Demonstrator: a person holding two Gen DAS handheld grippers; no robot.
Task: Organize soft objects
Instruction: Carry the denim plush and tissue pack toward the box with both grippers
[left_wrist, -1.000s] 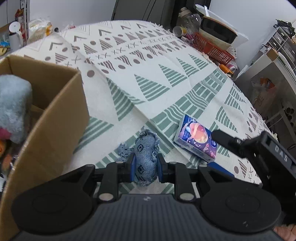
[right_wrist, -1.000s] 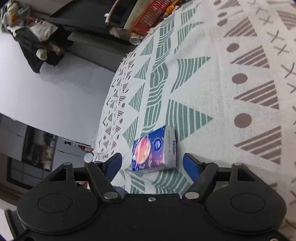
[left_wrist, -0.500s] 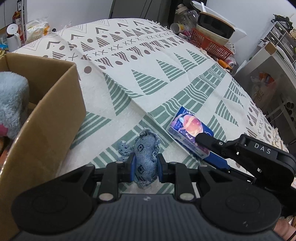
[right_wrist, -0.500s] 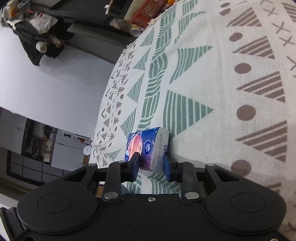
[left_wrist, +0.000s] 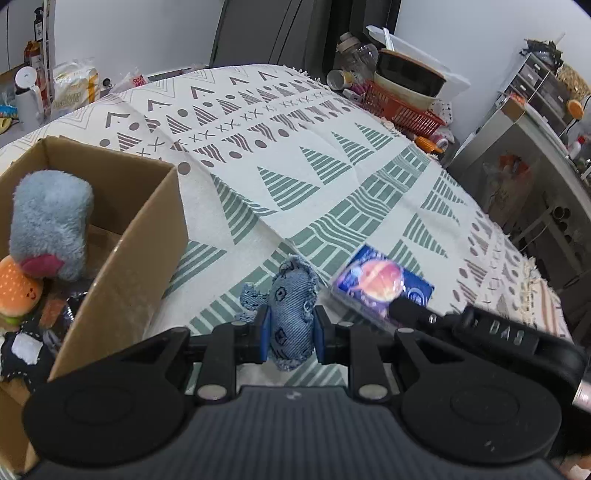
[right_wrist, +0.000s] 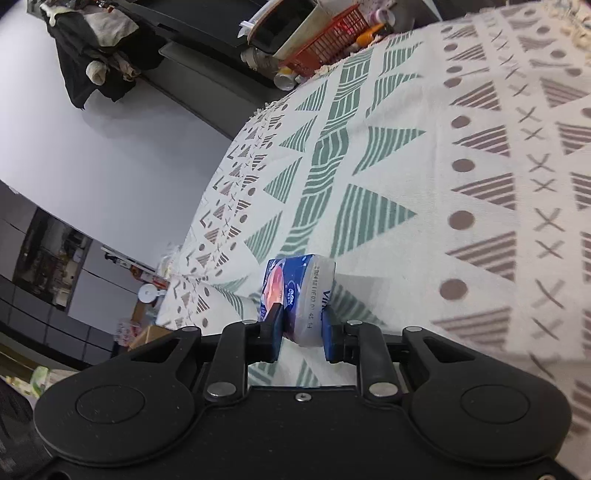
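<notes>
The right gripper (right_wrist: 301, 341) has just been closing, its jaws now pinching the tissue pack (right_wrist: 299, 295), lifted off the patterned cloth (right_wrist: 424, 192); the left gripper (left_wrist: 290, 334) has raised its denim toy (left_wrist: 291, 314).

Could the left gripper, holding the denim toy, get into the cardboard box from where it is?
Probably yes. The left gripper is shut on the denim toy right beside the cardboard box, whose top is open, with bare floor behind the grey plush.

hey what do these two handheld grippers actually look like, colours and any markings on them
Both are matte black plastic. Each has two round discs with linkage arms and silver screws, leading to fingers with blue pads. The left gripper has a ribbed grey body below. The right gripper, seen from the left wrist view, carries white letters reading DAS.
</notes>
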